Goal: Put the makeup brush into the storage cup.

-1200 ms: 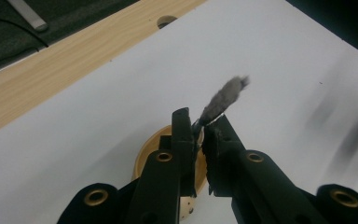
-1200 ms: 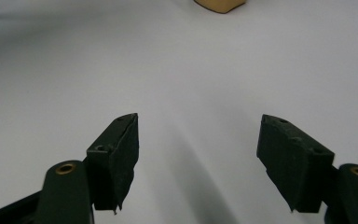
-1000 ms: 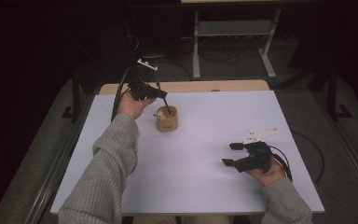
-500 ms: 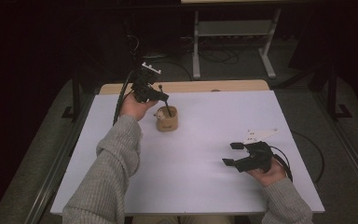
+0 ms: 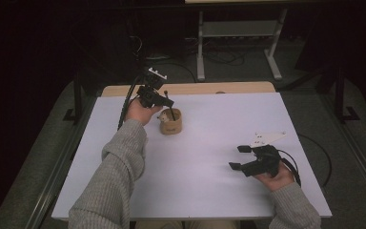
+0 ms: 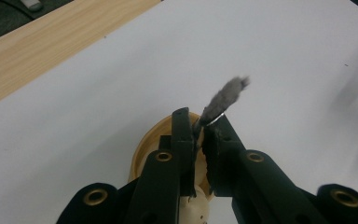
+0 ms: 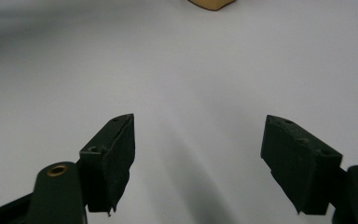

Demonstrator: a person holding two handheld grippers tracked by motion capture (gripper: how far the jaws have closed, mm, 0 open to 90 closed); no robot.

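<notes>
A white table top (image 5: pixel 209 191) w/ a bare wood strip (image 5: pixel 190 88) along its far edge is seen from the high view. A small tan wooden cup (image 5: pixel 170 123) stands on the white surface toward the far left, just beside the left hand (image 5: pixel 140 110). The left gripper (image 5: pixel 167 101) is held over the cup, jaws nearly together and clamped on a thin dark brush (image 5: pixel 170 109), which is tilted, w/ its lower end down in the cup. In the left gripper view the left gripper (image 6: pixel 199 135) is seen from behind: the two black jaws are pinched on the brush (image 6: pixel 223 99) just below its grey bristle tuft, which sticks out past the tips & is blurred; the cup (image 6: pixel 145 149) rim lies directly under the jaws, w/ something pale inside it that can't be identified. The right gripper (image 5: pixel 238 157) is held in the right hand (image 5: pixel 274 175) near the table's near right corner, well apart from the cup, w/ its grey plate (image 5: pixel 267 138) on top. In the right gripper view the right gripper (image 7: pixel 198 154) is spread wide, nothing between the jaws, white table beneath, & the cup's (image 7: pixel 211 3) base is cut off at the top edge.
</notes>
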